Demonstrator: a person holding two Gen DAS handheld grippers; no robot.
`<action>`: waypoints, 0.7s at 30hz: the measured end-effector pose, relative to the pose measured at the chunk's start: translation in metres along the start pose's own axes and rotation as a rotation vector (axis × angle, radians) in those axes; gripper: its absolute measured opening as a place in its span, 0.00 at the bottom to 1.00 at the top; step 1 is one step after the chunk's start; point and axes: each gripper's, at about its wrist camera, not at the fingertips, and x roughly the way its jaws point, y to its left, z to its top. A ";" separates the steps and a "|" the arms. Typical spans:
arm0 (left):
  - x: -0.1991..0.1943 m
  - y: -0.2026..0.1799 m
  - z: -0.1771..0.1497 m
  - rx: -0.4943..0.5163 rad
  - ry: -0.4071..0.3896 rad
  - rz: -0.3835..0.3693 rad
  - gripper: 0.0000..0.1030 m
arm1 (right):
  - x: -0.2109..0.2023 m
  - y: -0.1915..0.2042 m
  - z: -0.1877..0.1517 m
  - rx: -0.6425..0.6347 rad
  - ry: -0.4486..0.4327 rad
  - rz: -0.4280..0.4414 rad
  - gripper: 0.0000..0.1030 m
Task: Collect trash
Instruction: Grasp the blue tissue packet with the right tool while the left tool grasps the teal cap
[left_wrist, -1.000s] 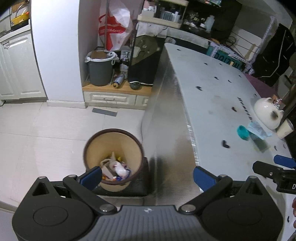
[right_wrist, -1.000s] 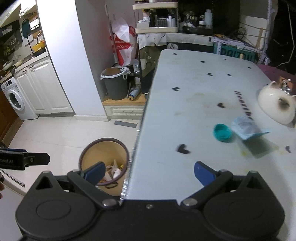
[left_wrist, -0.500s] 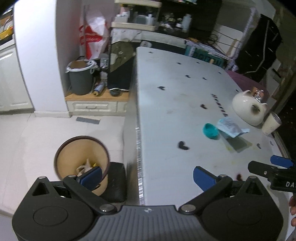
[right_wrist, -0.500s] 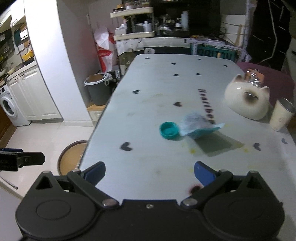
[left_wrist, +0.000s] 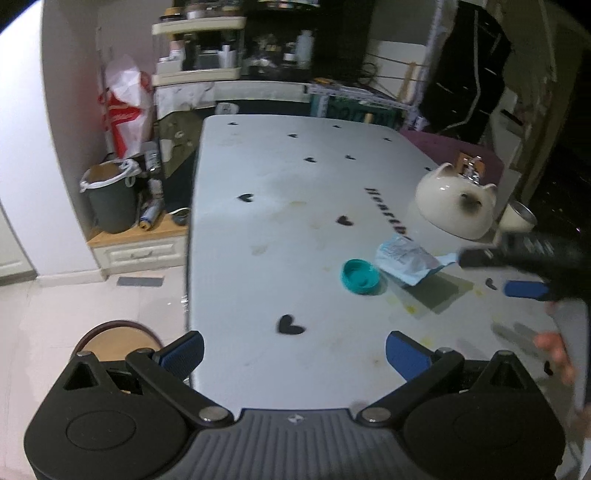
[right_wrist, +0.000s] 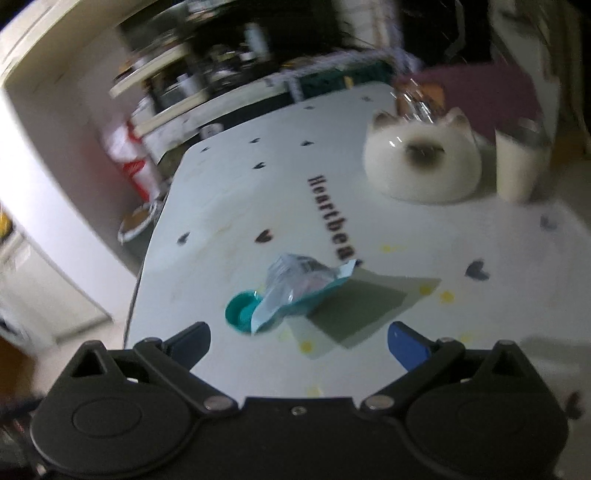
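Blue pads are being held wide apart on both tools, and nothing is being gripped by either. The left tool is being kept over the near edge of the table, with a brown bin partly seen on the floor below, near left; its contents are not being shown. The right tool is being held close above the trash, which is lying just beyond its open fingers.

Nearest to that tool, a grey-green sheet is lying flat on the table. A crumpled plastic wrapper is resting partly on the sheet's left edge, and a teal lid is lying just to the wrapper's left, touching or overlapped by it. From the left view, the right tool is being seen as a blurred dark shape at the wrapper's right end.

Farther off, a cream cat-shaped bowl and a pale cup are standing at the far right, and these are probably not being counted as trash.

Collection is being judged as unfinished: the wrapper, the lid and perhaps the sheet are all lying ungrasped on the table, and each is yet to be picked up and carried to the bin.
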 end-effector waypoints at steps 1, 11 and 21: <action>0.005 -0.004 0.002 0.009 0.002 -0.008 1.00 | 0.008 -0.005 0.004 0.044 0.008 0.008 1.00; 0.044 -0.032 0.011 0.131 0.006 -0.091 1.00 | 0.088 -0.035 0.009 0.552 0.100 0.073 0.99; 0.088 -0.039 0.021 0.205 0.024 -0.131 1.00 | 0.130 -0.028 0.017 0.659 0.134 0.056 0.58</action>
